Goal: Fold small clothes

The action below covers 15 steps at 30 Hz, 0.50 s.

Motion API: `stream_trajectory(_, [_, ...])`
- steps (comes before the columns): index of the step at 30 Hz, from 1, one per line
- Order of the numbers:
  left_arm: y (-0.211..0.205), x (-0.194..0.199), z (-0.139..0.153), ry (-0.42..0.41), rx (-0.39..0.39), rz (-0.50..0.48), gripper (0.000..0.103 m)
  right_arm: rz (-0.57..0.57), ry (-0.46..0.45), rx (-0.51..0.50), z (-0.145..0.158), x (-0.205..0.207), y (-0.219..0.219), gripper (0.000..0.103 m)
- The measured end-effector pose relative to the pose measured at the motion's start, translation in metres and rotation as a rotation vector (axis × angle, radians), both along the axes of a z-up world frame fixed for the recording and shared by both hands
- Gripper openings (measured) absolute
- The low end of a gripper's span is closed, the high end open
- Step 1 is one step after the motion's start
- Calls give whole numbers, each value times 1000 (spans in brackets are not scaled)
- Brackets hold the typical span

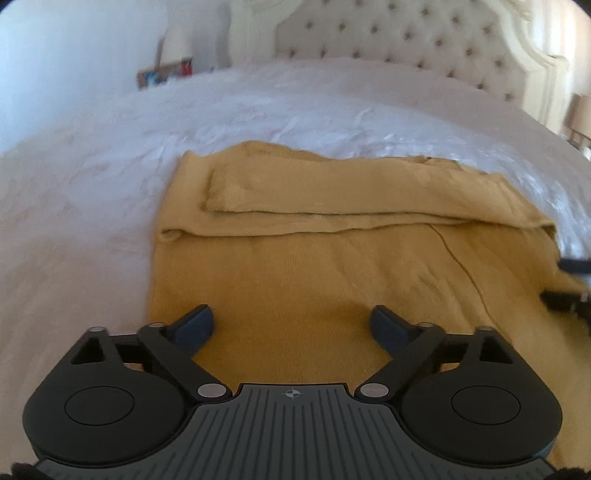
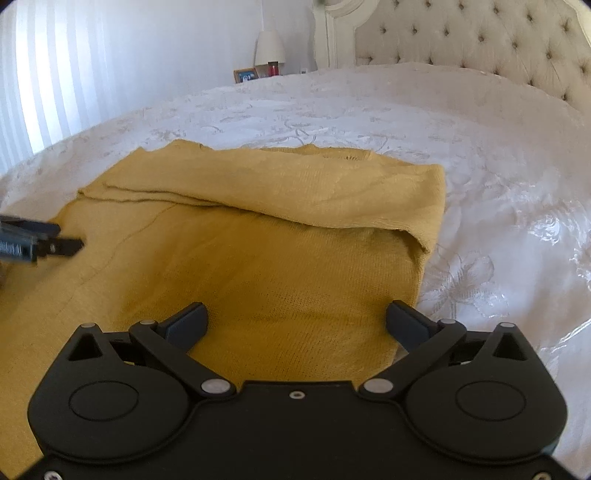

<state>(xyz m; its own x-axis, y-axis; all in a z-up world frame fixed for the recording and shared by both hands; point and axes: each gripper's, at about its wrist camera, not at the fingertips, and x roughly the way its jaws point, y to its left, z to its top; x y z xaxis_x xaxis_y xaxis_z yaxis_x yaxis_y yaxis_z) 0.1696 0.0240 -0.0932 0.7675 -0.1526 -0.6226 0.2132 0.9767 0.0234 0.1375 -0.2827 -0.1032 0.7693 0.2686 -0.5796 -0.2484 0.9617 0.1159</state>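
A mustard-yellow knit garment (image 1: 314,266) lies flat on the white bedspread (image 1: 92,206), with its sleeves folded across the far part. My left gripper (image 1: 291,326) is open and empty, low over the garment's near left edge. My right gripper (image 2: 295,323) is open and empty, over the garment (image 2: 258,240) near its right edge. The right gripper's fingers show at the right edge of the left wrist view (image 1: 569,284). The left gripper shows at the left edge of the right wrist view (image 2: 33,240).
A tufted cream headboard (image 1: 406,33) stands at the far end of the bed. A nightstand with a lamp (image 2: 269,46), a photo frame (image 2: 245,75) and a red item sits at the far left. Curtains (image 2: 55,74) hang on the left.
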Motion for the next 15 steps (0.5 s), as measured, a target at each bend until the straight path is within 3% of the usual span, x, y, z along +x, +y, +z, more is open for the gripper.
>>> stream_trajectory(3, [-6,-6,-6,-48,33,11,97,0,-2,1,-1,1,0,103])
stream_trajectory(15, [-9,-8,-8,-51,52,30,102,-5,2,-45,1,2,6,103])
